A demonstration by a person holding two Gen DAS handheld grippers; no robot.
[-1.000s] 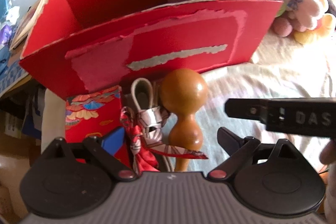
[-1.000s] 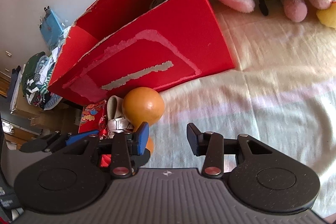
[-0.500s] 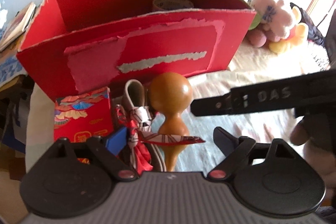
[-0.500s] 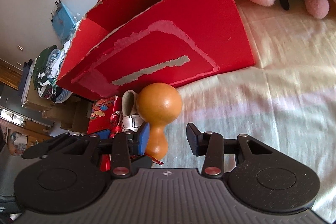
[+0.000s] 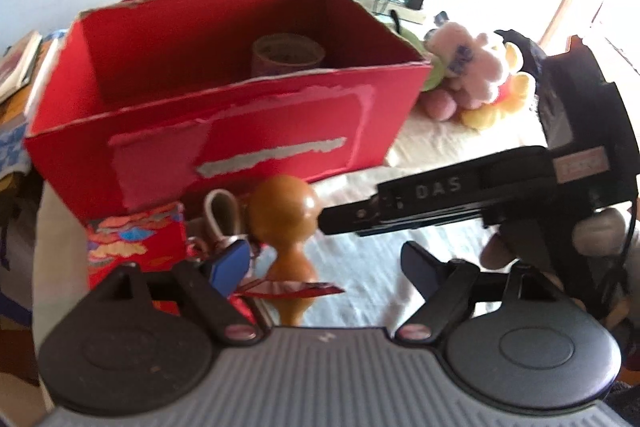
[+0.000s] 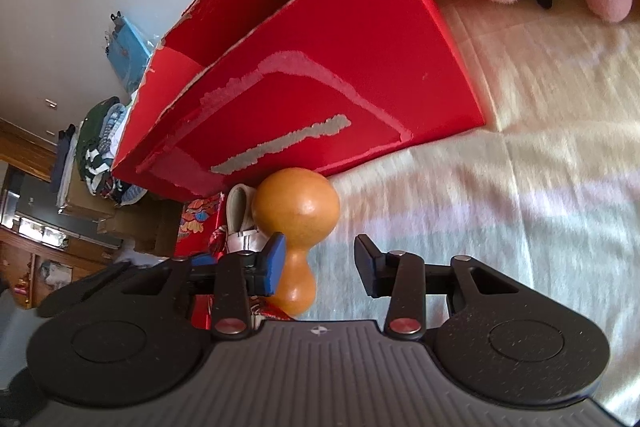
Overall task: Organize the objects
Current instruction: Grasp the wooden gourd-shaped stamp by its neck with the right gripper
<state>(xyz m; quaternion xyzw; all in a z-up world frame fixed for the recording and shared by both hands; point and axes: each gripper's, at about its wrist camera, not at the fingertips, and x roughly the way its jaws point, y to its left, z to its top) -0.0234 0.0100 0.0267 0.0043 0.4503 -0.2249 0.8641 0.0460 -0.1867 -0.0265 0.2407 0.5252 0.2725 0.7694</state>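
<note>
red patterned packet (image 5: pixel 136 247) left of gourd | wooden gourd (image 5: pixel 286 223) just before red cardboard box (image 5: pixel 248 131), on bed; stiff, smooth, likely slippery: take the narrow waist | left hand-held gripper (image 5: pixel 324 265) closing, nothing clamped | right hand-held gripper (image 6: pixel 318 261) narrowing, gourd between jaws, ungripped

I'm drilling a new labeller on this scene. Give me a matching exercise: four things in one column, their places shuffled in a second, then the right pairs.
Things:
1. tape roll
2. wooden gourd
3. soft toys
4. patterned red packet

Places:
A. right of the red box, on the bedspread
B. inside the red box
C. in front of the box, left of the gourd
D. in front of the box, standing upright

Pairs: 1-B, 2-D, 3-A, 4-C
</note>
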